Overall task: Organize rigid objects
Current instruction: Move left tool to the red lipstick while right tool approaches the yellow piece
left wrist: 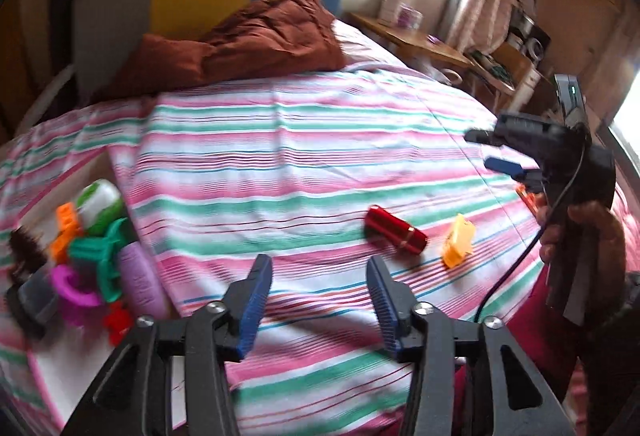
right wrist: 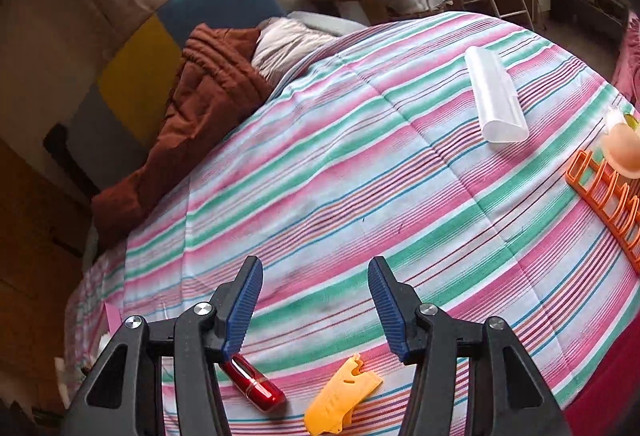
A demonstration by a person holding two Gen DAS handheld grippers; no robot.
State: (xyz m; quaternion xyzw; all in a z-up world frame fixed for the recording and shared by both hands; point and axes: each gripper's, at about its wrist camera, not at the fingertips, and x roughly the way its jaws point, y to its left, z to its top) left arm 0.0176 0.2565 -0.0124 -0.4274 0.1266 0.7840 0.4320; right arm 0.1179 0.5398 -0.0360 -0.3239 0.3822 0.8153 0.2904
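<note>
Both claws are released and empty, left claw (left wrist: 316,276) and right claw (right wrist: 316,280). The red tube (right wrist: 256,384) lies on the bed just left of the yellow clip (right wrist: 340,400); I'd straddle one squarely before squeezing.

Striped bedspread (right wrist: 340,164) centre clear; shiny red metal tube (right wrist: 256,386), yellow plastic clip (right wrist: 340,402) near front edge; orange plastic rack (right wrist: 608,204) blocks right edge.

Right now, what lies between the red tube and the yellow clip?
Only bare striped bedspread separates the red tube and yellow clip; both wrist views show it.
</note>
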